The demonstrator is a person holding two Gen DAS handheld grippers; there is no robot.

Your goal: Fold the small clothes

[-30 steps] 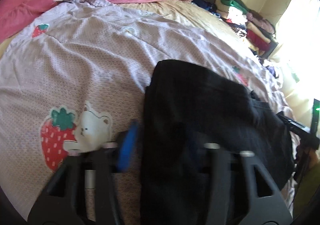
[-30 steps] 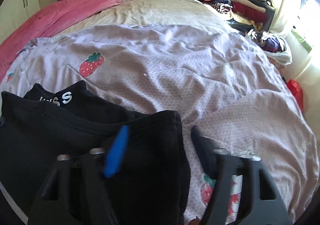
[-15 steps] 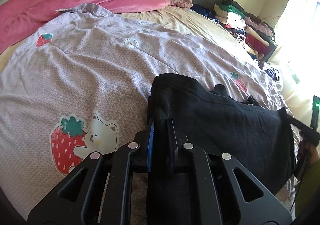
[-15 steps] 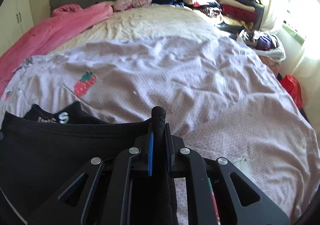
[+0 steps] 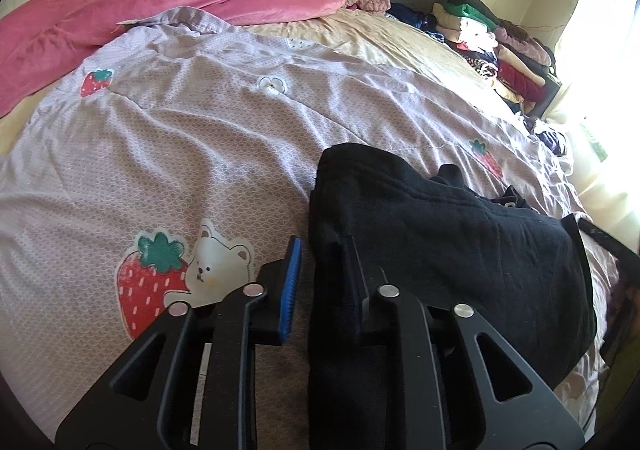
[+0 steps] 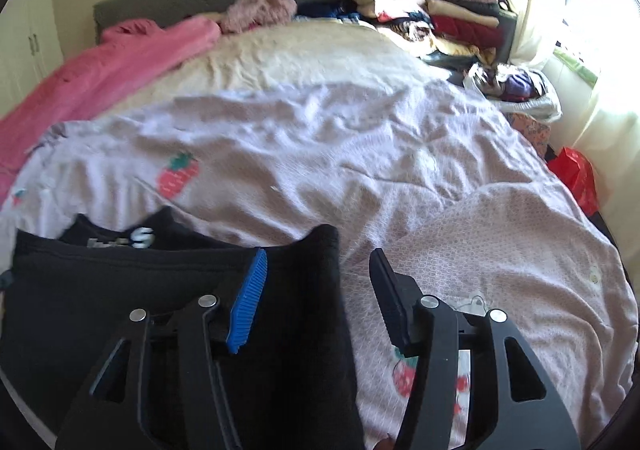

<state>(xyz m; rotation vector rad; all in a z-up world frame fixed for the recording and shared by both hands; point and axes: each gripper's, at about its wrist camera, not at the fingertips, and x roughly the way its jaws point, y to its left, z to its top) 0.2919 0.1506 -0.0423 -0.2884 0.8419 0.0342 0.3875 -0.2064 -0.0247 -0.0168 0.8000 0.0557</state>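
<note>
Both tools, left tool (image 5: 320,274) and right tool (image 6: 318,282), gape over black garment (image 6: 120,290) lettered "S".

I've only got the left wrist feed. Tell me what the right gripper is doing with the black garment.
Observer: The right gripper is open and grips nothing.
Operator: Give me where its fingers sit.
Observer: They straddle a corner of the black garment. The blue-padded finger is over the cloth, and the other is over the strawberry quilt.
Operator: Report anything beside the bed on that side.
Observer: A red bag lies past the quilt's right edge, toward the window.
</note>
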